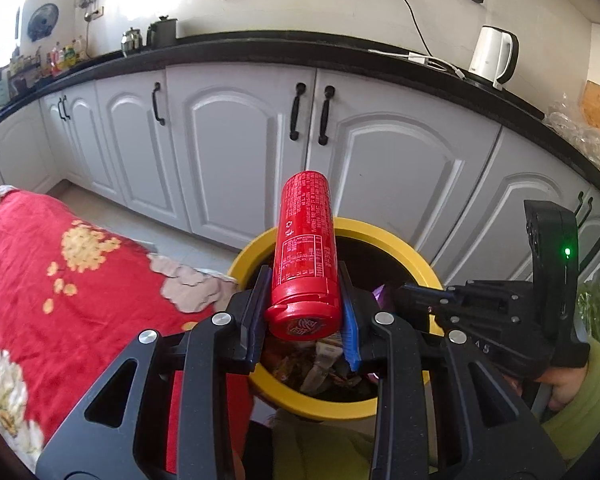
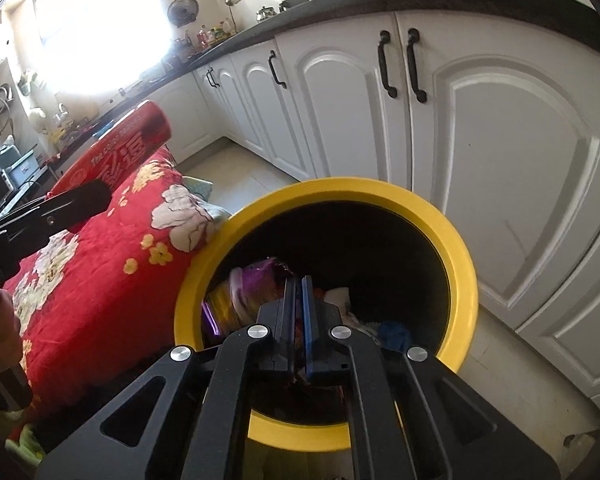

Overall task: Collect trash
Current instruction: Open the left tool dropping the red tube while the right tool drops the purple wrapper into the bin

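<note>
Hanging over the yellow-rimmed bin (image 1: 384, 240), the left gripper (image 1: 304, 304) has its jaws clamped on the cap end of a red canister (image 1: 306, 248), whose far end points toward twelve o'clock at the white cabinet doors (image 1: 236, 148). I'd guess it is held by that end so it can drop lengthwise through the opening when the jaws part.

The right gripper (image 2: 298, 316) sits above the same bin mouth with its blue-lined jaws pressed together and nothing between them; below it lie a purple wrapper (image 2: 256, 280) and other scraps. In the left view it reaches in from three o'clock, near the canister but apart from it.

The bin stands just beside a red flowered cloth (image 2: 100, 240) at nine o'clock, the rim touching its draped edge, and near the cabinets at twelve. Room is tight: two tools share one round opening, and the canister is long against it. The clearest way out for the right hand looks to be back toward five o'clock, leaving the opening free.
</note>
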